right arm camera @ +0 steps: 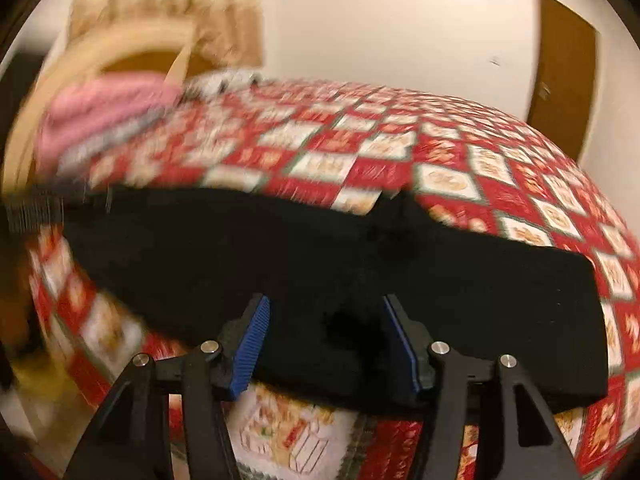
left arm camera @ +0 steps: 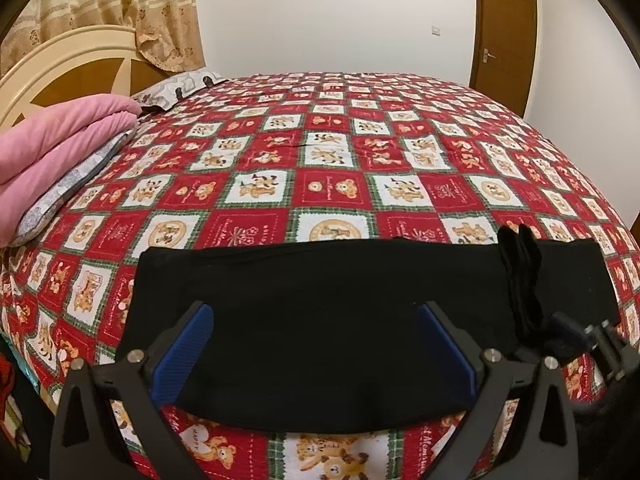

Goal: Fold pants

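The black pants [left arm camera: 320,320] lie as a long flat band along the bed's [left arm camera: 340,152] 6 o'clock edge, seemingly folded lengthwise already; crosswise folds remain. The left hand-held gripper [left arm camera: 316,344] and the right hand-held gripper [right arm camera: 326,340] both hover wide, gripping nothing.

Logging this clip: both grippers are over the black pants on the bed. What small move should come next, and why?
Probably lower both and close on the near edge. The left gripper and right gripper are open above the pants, which lie flat in a long strip on the bedspread, gripping nothing.
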